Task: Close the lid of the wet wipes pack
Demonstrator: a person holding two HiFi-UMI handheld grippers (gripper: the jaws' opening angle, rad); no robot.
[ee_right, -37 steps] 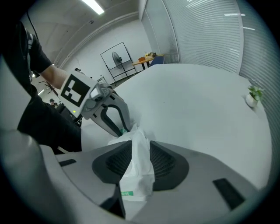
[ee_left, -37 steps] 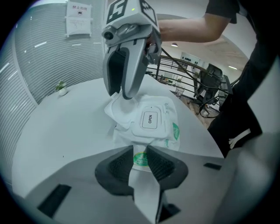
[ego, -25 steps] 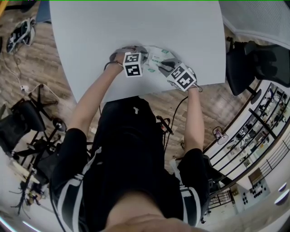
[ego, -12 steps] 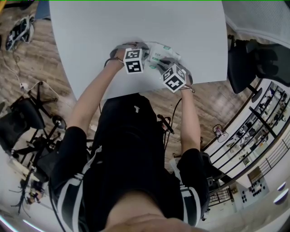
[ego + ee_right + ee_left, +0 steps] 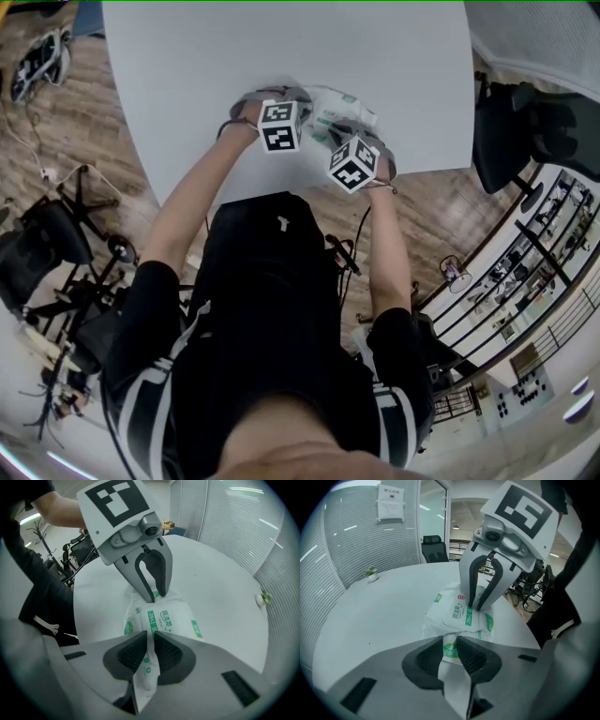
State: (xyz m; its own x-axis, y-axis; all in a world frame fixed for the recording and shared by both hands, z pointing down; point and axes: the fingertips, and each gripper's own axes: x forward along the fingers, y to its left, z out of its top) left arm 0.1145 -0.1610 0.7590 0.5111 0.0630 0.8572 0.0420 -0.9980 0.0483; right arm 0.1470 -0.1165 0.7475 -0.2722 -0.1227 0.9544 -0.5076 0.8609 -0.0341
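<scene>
A white wet wipes pack [image 5: 342, 110] with green print lies on the white table [image 5: 187, 75] near its front edge. Its flap lid [image 5: 461, 616] appears to lie flat on top of the pack. My left gripper [image 5: 451, 652] is shut on one end of the pack [image 5: 451, 648]. My right gripper [image 5: 150, 652] stands at the opposite end; its jaws are closing, and the thin edge of the pack [image 5: 161, 618] is pinched between the pads. Each gripper shows in the other's view, pointing steeply down onto the pack: the right gripper [image 5: 479, 605] and the left gripper [image 5: 156, 595].
The table's curved front edge runs just below the grippers, against the person's body. A black office chair [image 5: 525, 131] stands to the right of the table, and black stands [image 5: 56, 253] are on the floor at the left. A small plant [image 5: 371, 573] sits far back on the table.
My right gripper has moved in to the left toward the pack, dropped a little and tipped steeper. Its jaws have narrowed onto the pack's edge. The left gripper has kept still.
</scene>
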